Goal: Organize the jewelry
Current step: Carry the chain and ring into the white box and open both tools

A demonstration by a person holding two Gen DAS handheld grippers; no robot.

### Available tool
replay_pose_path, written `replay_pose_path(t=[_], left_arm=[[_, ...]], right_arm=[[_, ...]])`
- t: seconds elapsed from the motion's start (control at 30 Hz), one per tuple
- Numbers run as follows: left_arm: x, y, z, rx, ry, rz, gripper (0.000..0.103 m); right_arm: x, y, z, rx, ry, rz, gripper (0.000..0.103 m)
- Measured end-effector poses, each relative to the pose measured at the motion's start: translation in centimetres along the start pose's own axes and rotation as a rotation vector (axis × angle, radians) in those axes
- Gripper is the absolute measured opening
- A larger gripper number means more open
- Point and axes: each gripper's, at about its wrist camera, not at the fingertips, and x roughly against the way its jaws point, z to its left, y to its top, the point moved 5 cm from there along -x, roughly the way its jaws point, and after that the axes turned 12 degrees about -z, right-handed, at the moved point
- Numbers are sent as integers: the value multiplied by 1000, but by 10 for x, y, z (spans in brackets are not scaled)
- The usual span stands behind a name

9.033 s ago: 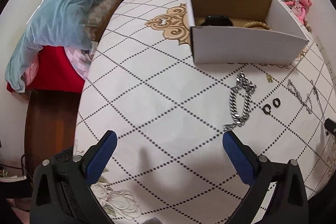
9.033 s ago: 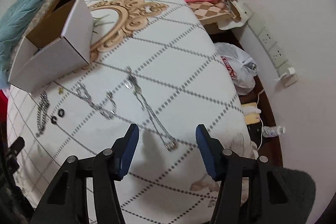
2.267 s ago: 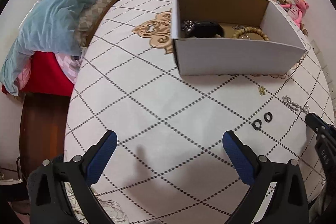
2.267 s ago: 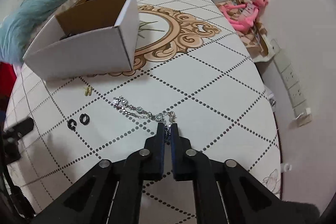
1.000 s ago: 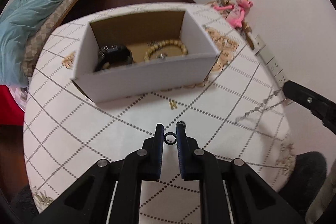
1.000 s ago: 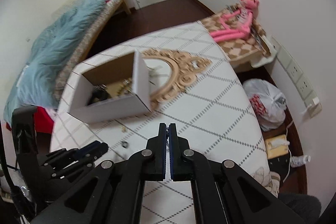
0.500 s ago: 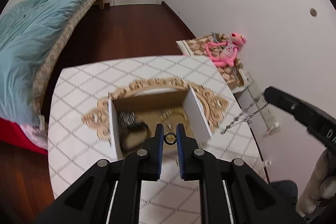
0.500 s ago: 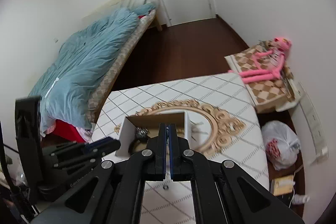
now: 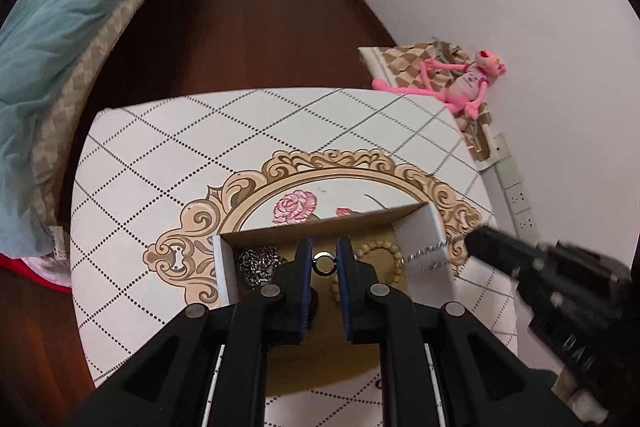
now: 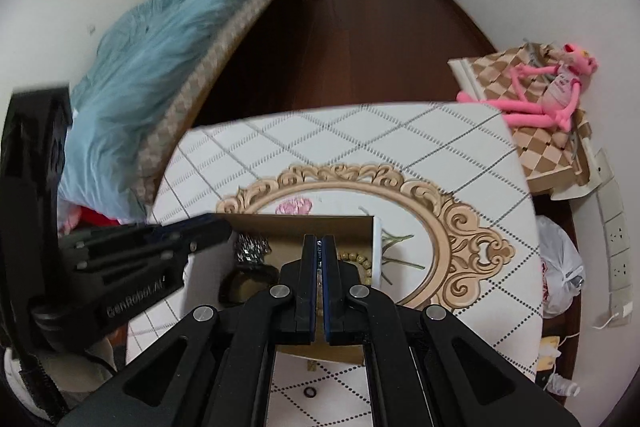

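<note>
My left gripper [image 9: 323,263] is shut on a small dark ring [image 9: 323,262] and holds it over the open cardboard box [image 9: 424,227]. The box holds a silver chain [image 9: 256,261], a wooden bead bracelet [image 9: 380,251] and a dark object [image 10: 248,283]. My right gripper [image 10: 319,247] is shut on a thin silver chain [image 9: 426,257], which hangs from its tip over the box's right wall in the left wrist view. A second black ring [image 10: 310,392] and a small gold piece [image 10: 311,367] lie on the table in front of the box.
The box stands on a white table [image 9: 160,163] with a dotted diamond pattern and a gold ornate frame print. A bed with a blue blanket [image 10: 160,39] lies to the left. A pink plush toy [image 10: 532,95] lies at the right, near a plastic bag [image 10: 560,275].
Both grippers have come lower and closer over the box, each still holding its piece. The box now fills the area just under the fingertips.
</note>
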Motion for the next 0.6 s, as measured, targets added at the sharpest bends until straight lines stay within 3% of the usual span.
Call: replay_pose_path(t=[0.13,0.2,0.23,0.27,0.3,0.33,0.4,0.47,0.6], left_arm=[[-15,2,11,40,35,51,16],[-17,2,18,51,66,57,38],[-16,2,21,52,78,51,57],[-11,3,24,55,87,31,65],[-8,4,27,62,95,21,66],[-4,4,31,69,112,13,66],[-1,4,37,74,136,8,68],[4,3,42,73,168,-3,89],[19,-6,50,46,261,-41,92]], right_arm=[[-21,-6,-4,-10,-8,80,3],[-27,-8,-6,-23,-5,114,3],[-28,-8,-7,-28,-13,118,3],[-28,-8,-7,-28,-17,120,3],[-27,-7,-8,-33,-18,119,3],[-26,-7,-8,-33,-24,115,7],[-24,-4,-8,-27,-30,115,27],[-20,-4,-9,-29,-37,111,58],[-16,-12,-9,9,-88,119,64]])
